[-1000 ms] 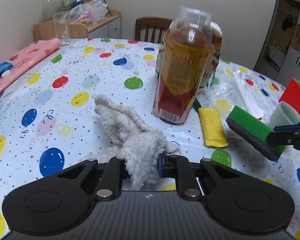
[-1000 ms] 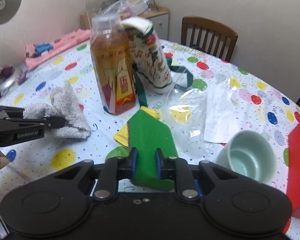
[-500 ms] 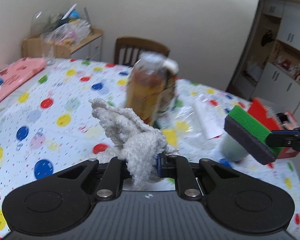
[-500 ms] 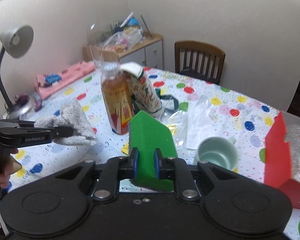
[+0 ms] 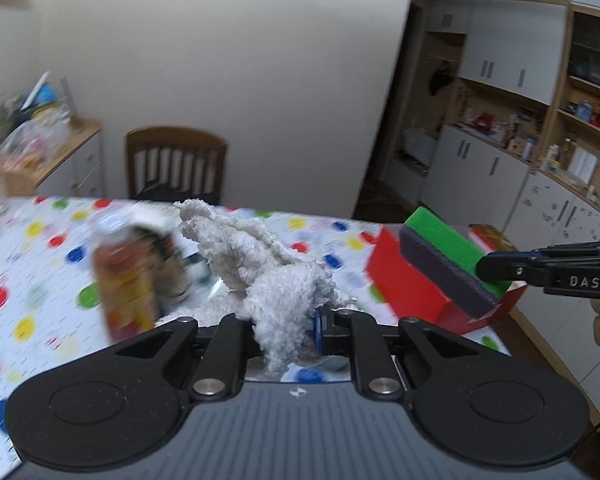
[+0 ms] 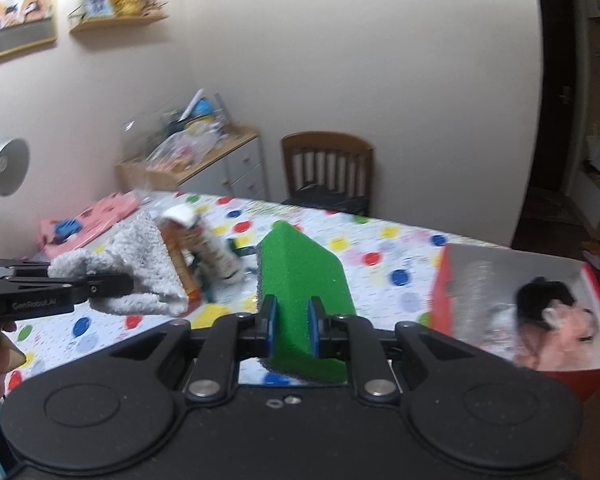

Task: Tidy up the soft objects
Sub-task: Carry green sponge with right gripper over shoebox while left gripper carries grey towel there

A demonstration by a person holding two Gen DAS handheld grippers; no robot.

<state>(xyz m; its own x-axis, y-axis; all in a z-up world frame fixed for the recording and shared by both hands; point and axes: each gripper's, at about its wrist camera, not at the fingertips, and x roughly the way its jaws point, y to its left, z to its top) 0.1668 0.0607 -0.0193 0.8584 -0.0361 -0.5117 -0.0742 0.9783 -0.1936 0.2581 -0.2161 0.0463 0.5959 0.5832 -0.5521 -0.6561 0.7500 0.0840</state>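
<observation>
While both loads hang clear above the tabletop point(image 5: 28, 264), I judge this the carry step: two soft things are lifted and headed for the red box point(image 6: 512, 304), which already seems to hold soft items, though they are blurred. Left to right: my left claw point(image 5: 284, 320) is clamped on the towel point(image 5: 260, 264), which bunches between its fingers and fans forward and up from them. Below and left of that claw stands the bottle point(image 5: 124, 280), blurred. My right claw point(image 6: 292, 320) is pinched narrow on the sponge point(image 6: 300, 276), green face up, sticking straight ahead past the fingertips. The box sits to the right of that claw and lower, open side up. Next I'd bring each claw over the opening, lower it, then release; the floppy towel may snag the rim.
</observation>
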